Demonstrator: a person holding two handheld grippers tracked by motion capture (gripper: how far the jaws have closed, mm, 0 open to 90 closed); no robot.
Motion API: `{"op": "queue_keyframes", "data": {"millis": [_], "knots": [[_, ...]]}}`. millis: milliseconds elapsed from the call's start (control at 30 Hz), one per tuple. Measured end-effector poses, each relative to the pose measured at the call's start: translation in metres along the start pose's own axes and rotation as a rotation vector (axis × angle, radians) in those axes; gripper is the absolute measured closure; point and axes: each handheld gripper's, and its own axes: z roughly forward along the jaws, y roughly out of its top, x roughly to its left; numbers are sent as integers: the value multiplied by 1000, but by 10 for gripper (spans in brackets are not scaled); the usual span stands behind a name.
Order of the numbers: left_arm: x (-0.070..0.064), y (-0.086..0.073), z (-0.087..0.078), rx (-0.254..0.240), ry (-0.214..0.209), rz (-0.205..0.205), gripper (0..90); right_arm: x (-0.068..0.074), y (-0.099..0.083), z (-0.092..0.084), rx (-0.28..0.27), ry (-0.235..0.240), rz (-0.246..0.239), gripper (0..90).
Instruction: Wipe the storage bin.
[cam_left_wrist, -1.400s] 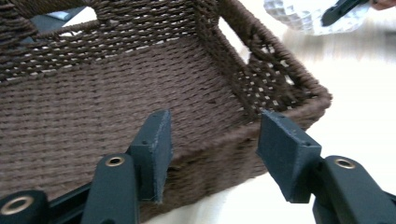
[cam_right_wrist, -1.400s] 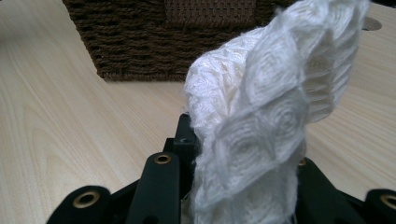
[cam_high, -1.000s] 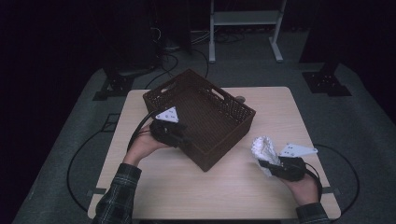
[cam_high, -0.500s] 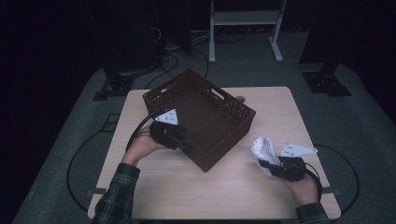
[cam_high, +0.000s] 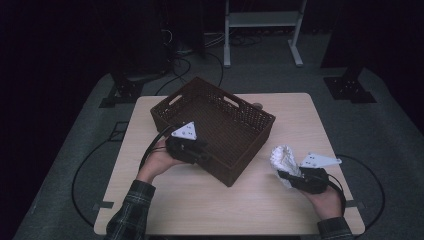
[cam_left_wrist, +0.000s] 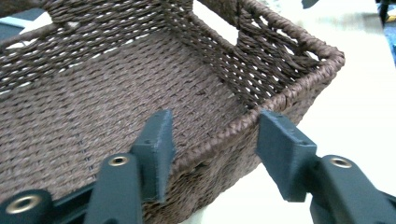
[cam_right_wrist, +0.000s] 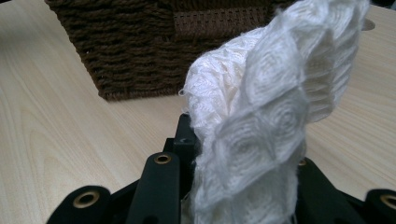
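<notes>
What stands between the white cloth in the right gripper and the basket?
Nothing visible. Bare table lies between the cloth held by the right gripper and the basket. The left gripper, jaws just closing, straddles the basket's near rim, away from that path.

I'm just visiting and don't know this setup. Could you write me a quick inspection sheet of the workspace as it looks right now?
Surface: pale wooden table, no spills seen.
Job's things: brown woven basket sits at an angle, nothing inside; white knitted cloth bunched upright.
Clutter: nothing seen.
Grippers: left gripper straddles the basket's rim, jaws have just been closing, a gap left on the outer side; right gripper clamped on the cloth.
Cables: black cable trails from the left gripper.
Surroundings: dark room, grey floor, white metal frame and floor cables behind.
</notes>
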Motion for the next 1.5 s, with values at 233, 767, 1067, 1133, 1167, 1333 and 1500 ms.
{"op": "queue_keyframes", "data": {"millis": [233, 767, 1067, 1133, 1167, 1333, 1500], "knots": [[-16, 9, 10, -15, -45, 21, 581, -1, 0, -2, -3, -4, 5, 695], [-35, 28, 31, 10, -106, 47, 634, -7, -2, -6, -10, -26, 20, 696], [-24, 19, 11, -4, -69, 30, 536, -8, -3, -5, -9, -28, 22, 695], [-19, 15, 4, -3, -55, 21, 519, -8, -3, -5, -8, -27, 23, 696], [-17, 12, 1, -7, -47, 7, 515, -8, -3, -5, -7, -26, 23, 695], [0, -6, -23, -7, 8, -26, 490, -8, -3, -5, -6, -27, 26, 695], [16, -25, -45, -14, 53, -60, 481, -8, -3, -5, -6, -27, 27, 695]]}}
